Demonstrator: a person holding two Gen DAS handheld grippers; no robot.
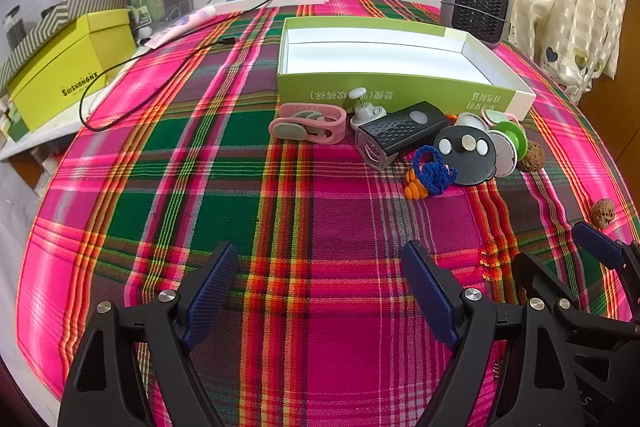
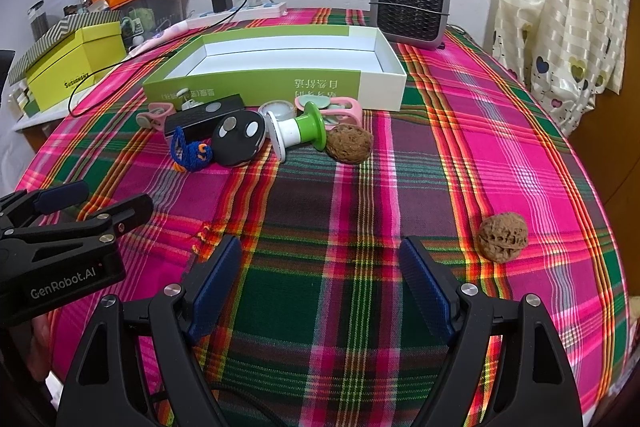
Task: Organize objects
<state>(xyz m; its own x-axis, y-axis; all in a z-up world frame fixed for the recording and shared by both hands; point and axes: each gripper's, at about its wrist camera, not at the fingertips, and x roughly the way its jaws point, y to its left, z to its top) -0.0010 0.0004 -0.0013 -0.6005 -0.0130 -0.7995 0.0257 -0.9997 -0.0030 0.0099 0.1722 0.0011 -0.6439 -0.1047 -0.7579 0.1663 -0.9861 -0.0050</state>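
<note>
before the box (image 1: 396, 95), bare cloth (image 1: 320, 227) spreads.

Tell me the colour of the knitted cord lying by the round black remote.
Blue; the knitted cord shows best in the left wrist view.

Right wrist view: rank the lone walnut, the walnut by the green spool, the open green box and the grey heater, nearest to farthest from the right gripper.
From the right gripper:
1. Lone walnut, just to its right.
2. Second walnut, ahead, beside the green spool.
3. Open green box, behind the clutter.
4. Grey heater, at the back by the wall.
</note>
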